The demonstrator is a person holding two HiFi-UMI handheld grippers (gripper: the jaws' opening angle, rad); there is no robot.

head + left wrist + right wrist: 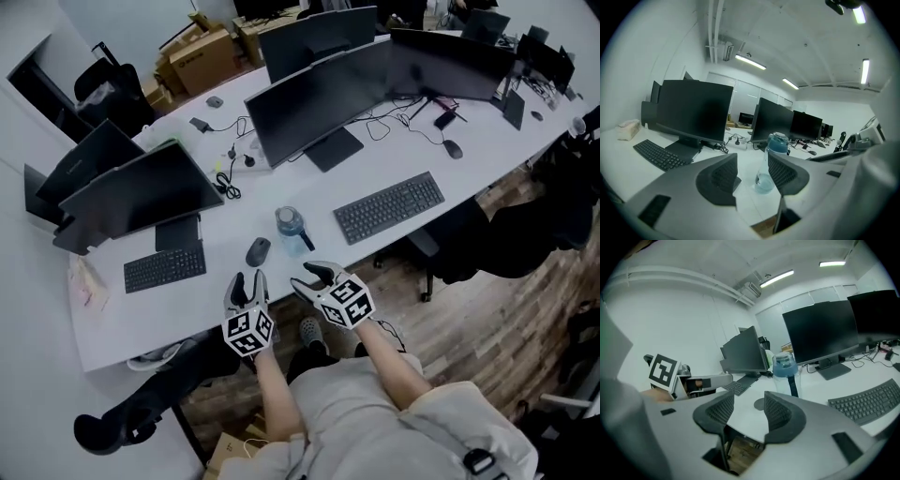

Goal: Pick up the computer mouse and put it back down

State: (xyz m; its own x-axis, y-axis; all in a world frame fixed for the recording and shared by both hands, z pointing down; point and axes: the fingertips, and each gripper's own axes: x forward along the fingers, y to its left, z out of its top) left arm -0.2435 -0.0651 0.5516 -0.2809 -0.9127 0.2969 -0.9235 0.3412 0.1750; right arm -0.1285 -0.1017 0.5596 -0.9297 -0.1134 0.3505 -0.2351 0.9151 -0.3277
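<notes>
Both grippers hover at the near edge of the desk [281, 192], neither touching anything.

Left gripper [248, 281]: jaws apart, nothing between the pads. In its own view [752, 160] the gap frames only bare desktop, with the water bottle [776, 143] further out, just right of the centreline. The small keyboard [658, 154] is off to the left of the left jaw.

Right gripper [309, 279]: jaws wide apart, also empty. In its own view [749, 400] the gap looks over the desk edge.

Computer mouse [258, 251]: lying flat on the desk, not held. It's just ahead of the left gripper's jaw tips and clear of them, and ahead and to the left of the right gripper's. From the right gripper view the mouse [759, 404] shows through the gap, hugging the right jaw's inner edge but beyond the tips, no contact.

The bottle [289, 223] stands upright just past the mouse, ahead of the right jaws [784, 366]. The large keyboard [389, 208] lies further out, to the right of the right jaw [867, 401].
</notes>
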